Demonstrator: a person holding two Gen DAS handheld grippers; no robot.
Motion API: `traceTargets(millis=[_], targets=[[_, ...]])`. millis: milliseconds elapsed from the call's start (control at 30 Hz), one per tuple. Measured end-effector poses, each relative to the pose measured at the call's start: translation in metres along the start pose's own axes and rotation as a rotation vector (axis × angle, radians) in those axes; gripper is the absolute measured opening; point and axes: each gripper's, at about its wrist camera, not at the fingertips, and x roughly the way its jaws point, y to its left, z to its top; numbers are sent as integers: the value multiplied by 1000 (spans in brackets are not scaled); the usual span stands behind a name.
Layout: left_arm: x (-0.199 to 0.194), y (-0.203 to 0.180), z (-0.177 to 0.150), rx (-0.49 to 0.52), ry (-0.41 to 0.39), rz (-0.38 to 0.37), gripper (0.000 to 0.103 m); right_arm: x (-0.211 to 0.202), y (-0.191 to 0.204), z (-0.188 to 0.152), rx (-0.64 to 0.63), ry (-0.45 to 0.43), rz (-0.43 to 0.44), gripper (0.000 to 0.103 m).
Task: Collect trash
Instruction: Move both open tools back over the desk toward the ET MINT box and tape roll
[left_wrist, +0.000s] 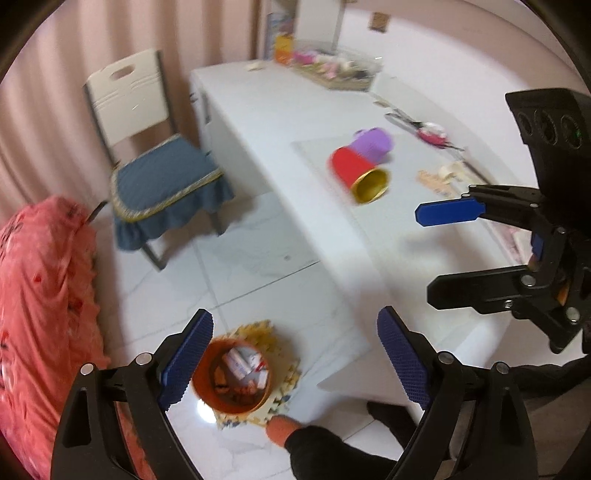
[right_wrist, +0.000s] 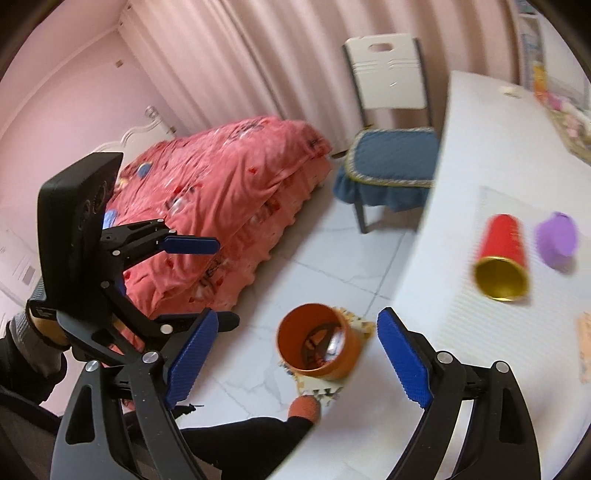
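Both my grippers, left (left_wrist: 295, 360) and right (right_wrist: 293, 363), hang wide open and empty, so I'd grab the red can (right_wrist: 501, 256) lying sideways at 2 o'clock across its middle, bin (right_wrist: 318, 341) waiting on the floor at 6.

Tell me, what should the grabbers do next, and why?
Probably move the right hand-held gripper toward the red can lying tipped on the white table. Both grippers, the left hand-held gripper too, are open and hold nothing, while the orange bin on the floor already has trash inside. The can looks like the nearest piece left.
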Motion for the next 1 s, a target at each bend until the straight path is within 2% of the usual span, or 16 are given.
traceTargets(millis=[333, 533, 700, 900, 1000], targets=[[17, -71, 53, 152, -28, -78, 90, -85, -71, -32, 148, -128, -142, 88], [29, -108, 73, 217, -15, -111, 90, -121, -115, -54, 237, -165, -210, 88], [43, -118, 84, 229, 4, -108, 90, -130, -135, -60, 271, -169, -238, 88], [66, -116, 97, 165, 57, -104, 90, -130, -153, -63, 298, -159, -241, 88], [75, -122, 105, 180, 73, -110, 90, -130, -164, -65, 321, -163, -261, 88]])
